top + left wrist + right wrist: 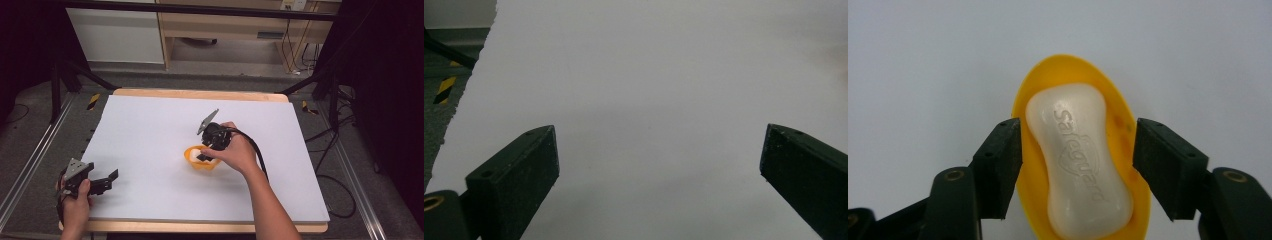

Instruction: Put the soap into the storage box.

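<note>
Yellow was the colour of the one soap dish [1083, 80], which was placed near the middle of the white table [150, 125]. One white bar of soap [1079, 160] was laid inside it. The right gripper [1078, 165] was held over the dish with its jaws apart, one on each side of the dish, not yet closed on anything. It seemed the soap or the dish was about to be grabbed; the jaws would need to be squeezed gently and evenly. The left gripper [102, 182] was kept well apart near the table's left edge, its jaws wide open and empty. Two grippers were counted.
</note>
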`<state>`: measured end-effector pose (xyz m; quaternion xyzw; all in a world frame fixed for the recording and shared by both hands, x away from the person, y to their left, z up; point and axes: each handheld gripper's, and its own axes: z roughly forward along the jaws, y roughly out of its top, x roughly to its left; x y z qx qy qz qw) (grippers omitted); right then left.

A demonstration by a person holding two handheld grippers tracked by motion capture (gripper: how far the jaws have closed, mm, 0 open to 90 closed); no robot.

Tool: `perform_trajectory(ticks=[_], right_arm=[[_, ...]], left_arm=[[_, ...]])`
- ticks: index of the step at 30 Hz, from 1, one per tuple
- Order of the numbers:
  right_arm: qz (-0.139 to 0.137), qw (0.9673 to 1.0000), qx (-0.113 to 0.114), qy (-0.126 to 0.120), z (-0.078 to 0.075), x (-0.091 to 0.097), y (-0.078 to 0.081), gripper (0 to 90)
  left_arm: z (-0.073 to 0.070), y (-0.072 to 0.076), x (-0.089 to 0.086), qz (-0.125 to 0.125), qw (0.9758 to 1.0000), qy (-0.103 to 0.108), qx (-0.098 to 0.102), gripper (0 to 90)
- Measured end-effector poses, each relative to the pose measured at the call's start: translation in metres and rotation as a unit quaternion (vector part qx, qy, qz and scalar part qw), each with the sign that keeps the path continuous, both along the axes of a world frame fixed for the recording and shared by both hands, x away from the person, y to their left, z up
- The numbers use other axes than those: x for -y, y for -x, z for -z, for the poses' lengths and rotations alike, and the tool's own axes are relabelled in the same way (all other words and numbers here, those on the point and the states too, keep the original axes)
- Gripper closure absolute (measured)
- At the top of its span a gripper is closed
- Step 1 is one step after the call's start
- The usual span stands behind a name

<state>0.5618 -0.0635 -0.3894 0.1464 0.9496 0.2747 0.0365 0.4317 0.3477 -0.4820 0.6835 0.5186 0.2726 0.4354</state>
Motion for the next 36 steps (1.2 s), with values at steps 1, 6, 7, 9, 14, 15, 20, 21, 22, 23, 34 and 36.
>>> perform_trajectory(ticks=[1, 6, 7, 9, 14, 15, 20, 21, 22, 23, 34, 36], right_arm=[[0.001, 1.0000, -0.001, -0.006, -0.002, 0.001, 0.000, 35.2], [0.011, 0.9999, -0.001, 0.004, -0.004, 0.008, 0.003, 29.9], [0.012, 0.9999, -0.001, 0.003, -0.004, 0.010, 0.003, 28.7], [0.026, 0.9997, 0.003, 0.001, -0.004, 0.015, 0.005, 26.3], [0.052, 0.9986, 0.005, -0.006, -0.002, 0.027, 0.007, 20.4], [0.055, 0.9984, 0.006, -0.009, -0.001, 0.029, 0.008, 19.3], [0.073, 0.9972, 0.008, -0.011, 0.005, 0.041, 0.011, 10.5], [0.077, 0.9969, 0.009, -0.011, 0.005, 0.043, 0.012, 9.2], [0.079, 0.9968, 0.009, -0.011, 0.005, 0.045, 0.012, 8.6], [0.082, 0.9965, 0.007, -0.015, 0.005, 0.047, 0.013, 8.1], [0.123, 0.9913, 0.011, -0.046, 0.011, 0.077, 0.023, 5.6], [0.120, 0.9912, 0.010, -0.055, 0.013, 0.082, 0.025, 4.3]], left_arm=[[0.000, 0.000, 0.000, 0.000, 1.0000, 0.000, 0.000, 1.9], [0.000, 0.000, 0.000, 0.001, 1.0000, -0.005, -0.001, 1.9], [0.000, 0.000, 0.001, 0.000, 1.0000, -0.003, 0.000, 1.9], [0.000, 0.000, 0.000, 0.000, 1.0000, -0.002, 0.001, 1.9], [0.000, 0.000, 0.000, 0.000, 1.0000, -0.004, 0.001, 1.9], [0.000, 0.000, 0.000, 0.000, 1.0000, -0.004, 0.002, 1.9], [0.000, 0.000, 0.001, 0.001, 1.0000, -0.006, 0.000, 1.9], [0.000, 0.000, 0.000, 0.000, 1.0000, -0.005, 0.001, 1.9], [0.000, 0.001, 0.000, 0.000, 1.0000, -0.004, 0.002, 1.9], [0.000, 0.001, 0.000, -0.001, 1.0000, -0.002, 0.003, 1.9], [0.000, 0.001, 0.001, -0.001, 1.0000, -0.006, 0.003, 2.0], [0.000, 0.001, 0.001, 0.000, 1.0000, -0.008, 0.003, 2.0]])
